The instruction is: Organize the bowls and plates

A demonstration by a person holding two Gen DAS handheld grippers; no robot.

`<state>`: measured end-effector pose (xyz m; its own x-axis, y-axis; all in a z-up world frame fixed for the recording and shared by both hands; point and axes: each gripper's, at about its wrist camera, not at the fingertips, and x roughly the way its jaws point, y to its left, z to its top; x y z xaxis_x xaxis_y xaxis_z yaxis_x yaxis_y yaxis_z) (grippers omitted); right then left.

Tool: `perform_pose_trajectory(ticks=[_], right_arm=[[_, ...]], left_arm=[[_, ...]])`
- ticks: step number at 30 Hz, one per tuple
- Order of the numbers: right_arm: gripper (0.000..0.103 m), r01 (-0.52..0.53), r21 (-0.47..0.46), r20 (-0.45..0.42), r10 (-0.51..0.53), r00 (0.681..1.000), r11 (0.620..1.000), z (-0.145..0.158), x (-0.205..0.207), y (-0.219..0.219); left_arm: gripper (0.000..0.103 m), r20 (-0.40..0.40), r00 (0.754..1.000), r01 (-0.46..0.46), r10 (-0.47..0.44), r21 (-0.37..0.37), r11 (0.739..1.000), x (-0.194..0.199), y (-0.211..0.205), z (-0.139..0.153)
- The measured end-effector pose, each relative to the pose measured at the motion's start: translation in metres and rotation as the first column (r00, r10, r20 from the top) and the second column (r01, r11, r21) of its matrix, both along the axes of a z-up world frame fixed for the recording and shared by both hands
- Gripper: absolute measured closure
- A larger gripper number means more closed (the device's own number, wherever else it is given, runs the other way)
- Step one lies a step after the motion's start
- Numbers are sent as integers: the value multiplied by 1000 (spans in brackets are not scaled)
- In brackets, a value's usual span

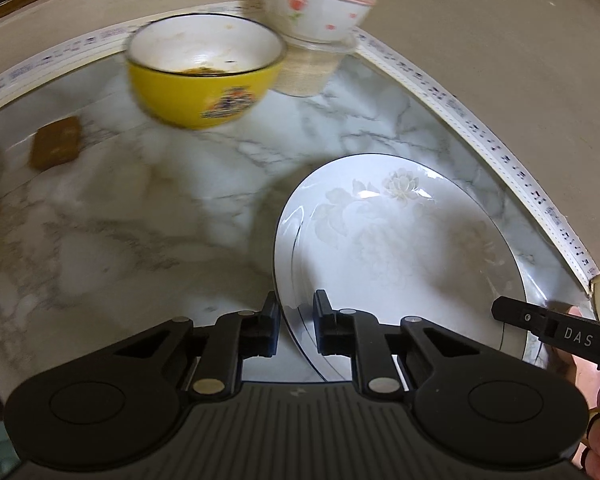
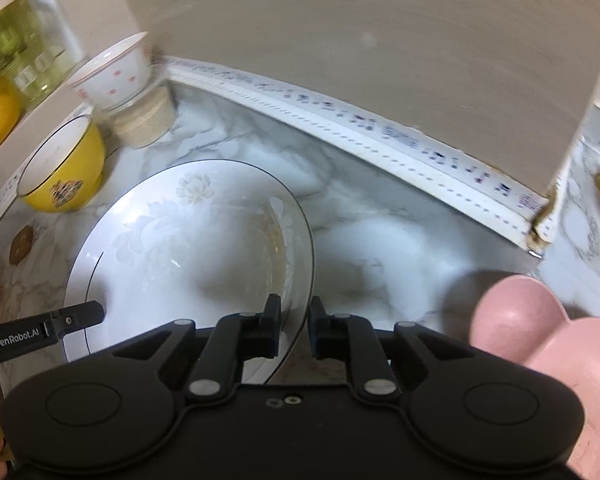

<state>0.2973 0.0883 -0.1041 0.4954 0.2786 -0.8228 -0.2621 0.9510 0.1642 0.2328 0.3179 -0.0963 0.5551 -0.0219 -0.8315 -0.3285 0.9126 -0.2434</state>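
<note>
The yellow bowl (image 1: 202, 76), at eleven o'clock from the plate (image 1: 400, 248), holds brown residue; the floral white bowl (image 1: 316, 4) sits atop a clear ribbed cup (image 1: 308, 70). The glossy round plate lies on the marble counter (image 1: 140, 220). The left gripper (image 1: 296, 320) and right gripper (image 2: 294, 322) each pinch its rim, at opposite sides.

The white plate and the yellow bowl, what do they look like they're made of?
White plate: probably glazed porcelain or ceramic; it is glossy, with bright highlights, a faint floral print and a thin dark rim line. Yellow bowl: likely glazed ceramic too, shiny yellow outside, white inside, dark rim line, printed emblem. Melamine can't be ruled out.
</note>
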Motion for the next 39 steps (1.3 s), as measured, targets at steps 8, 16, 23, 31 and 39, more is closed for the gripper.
perform_pose_trajectory(ticks=[8,16,23,31,39], right_arm=[[90,-123,34,-11,124,992,992,4,-12,34],[90,-232,46,-29,233,972,972,-2,-28,64],[90,-306,47,-27,308,951,951,-4,-48,75],[89,-340,49,-30,341,939,939,-5,-62,76],[88,-348,44,-31,350,936,936,-6,-62,76]], left_arm=[[87,-5,997,-77,77,13,997,-42,29,4],[88,-18,990,-137,138,29,990,-83,50,5],[87,-24,983,-181,182,26,983,-110,59,2],[87,-20,979,-201,201,22,979,-125,60,-1],[87,-15,977,-212,212,14,977,-125,60,-2]])
